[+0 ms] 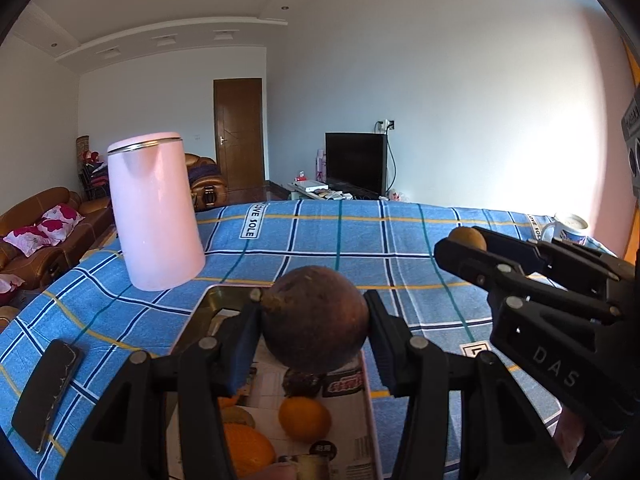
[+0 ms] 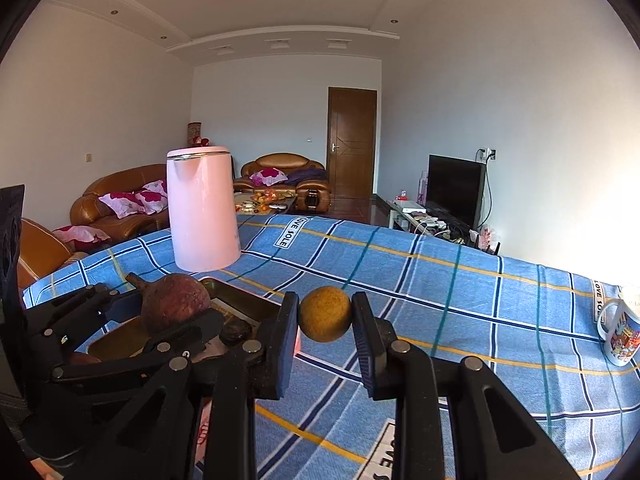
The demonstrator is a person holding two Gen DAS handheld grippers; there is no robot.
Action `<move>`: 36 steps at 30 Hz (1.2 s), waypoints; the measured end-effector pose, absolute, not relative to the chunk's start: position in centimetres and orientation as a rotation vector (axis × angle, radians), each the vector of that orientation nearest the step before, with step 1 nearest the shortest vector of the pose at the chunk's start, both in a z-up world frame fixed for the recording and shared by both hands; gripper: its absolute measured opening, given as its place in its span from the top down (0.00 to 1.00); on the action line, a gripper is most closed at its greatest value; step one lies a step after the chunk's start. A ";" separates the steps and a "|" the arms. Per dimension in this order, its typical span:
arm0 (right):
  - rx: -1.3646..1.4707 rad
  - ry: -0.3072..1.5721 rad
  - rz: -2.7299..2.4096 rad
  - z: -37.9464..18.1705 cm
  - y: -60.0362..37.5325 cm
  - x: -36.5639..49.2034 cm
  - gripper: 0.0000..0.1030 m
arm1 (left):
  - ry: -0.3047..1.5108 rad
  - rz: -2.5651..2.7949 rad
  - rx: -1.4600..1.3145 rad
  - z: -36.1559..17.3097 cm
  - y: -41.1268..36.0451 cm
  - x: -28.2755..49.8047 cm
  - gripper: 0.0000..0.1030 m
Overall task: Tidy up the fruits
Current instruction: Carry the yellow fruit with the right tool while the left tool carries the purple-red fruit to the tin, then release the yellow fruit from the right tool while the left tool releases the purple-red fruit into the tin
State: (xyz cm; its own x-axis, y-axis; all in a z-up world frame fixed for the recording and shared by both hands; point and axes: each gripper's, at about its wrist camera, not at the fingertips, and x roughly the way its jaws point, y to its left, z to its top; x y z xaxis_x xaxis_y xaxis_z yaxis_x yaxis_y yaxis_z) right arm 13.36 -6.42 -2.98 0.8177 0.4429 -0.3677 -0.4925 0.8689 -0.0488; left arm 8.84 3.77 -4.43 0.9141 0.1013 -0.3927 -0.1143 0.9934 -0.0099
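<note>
Checked tablecloth (image 1: 320, 240); left jaws clamp rough brown fruit (image 1: 315, 319), right jaws small tan ball (image 2: 325, 314).

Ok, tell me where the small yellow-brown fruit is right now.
The small yellow-brown fruit is clamped in the right gripper, held above the blue plaid tablecloth, right of the box of fruit and the left gripper.

The tablecloth (image 1: 360, 240) reads "LOVE SOLE"; right tongs (image 1: 460, 246) "DAS".

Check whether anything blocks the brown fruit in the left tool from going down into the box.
Nothing visible does. The left tool holds the brown fruit directly above the open box, whose oranges lie lower down.
</note>
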 end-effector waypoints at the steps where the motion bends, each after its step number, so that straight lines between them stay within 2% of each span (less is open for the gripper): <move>1: -0.149 0.358 0.507 -3.0 -5.9 13.5 0.72 | 0.406 0.116 -0.037 -4.5 4.1 8.8 0.49; 36: -0.205 0.567 0.577 -6.9 2.7 17.2 0.72 | 0.554 0.192 -0.105 -6.9 11.8 10.5 0.49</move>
State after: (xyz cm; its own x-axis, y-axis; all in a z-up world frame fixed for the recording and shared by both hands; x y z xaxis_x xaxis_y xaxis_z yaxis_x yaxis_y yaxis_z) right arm 17.18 2.65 -6.91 0.6913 0.4575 -0.5593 -0.5674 0.8229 -0.0281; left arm 10.53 11.78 -6.90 0.8329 0.1526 -0.5320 -0.2092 0.9767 -0.0473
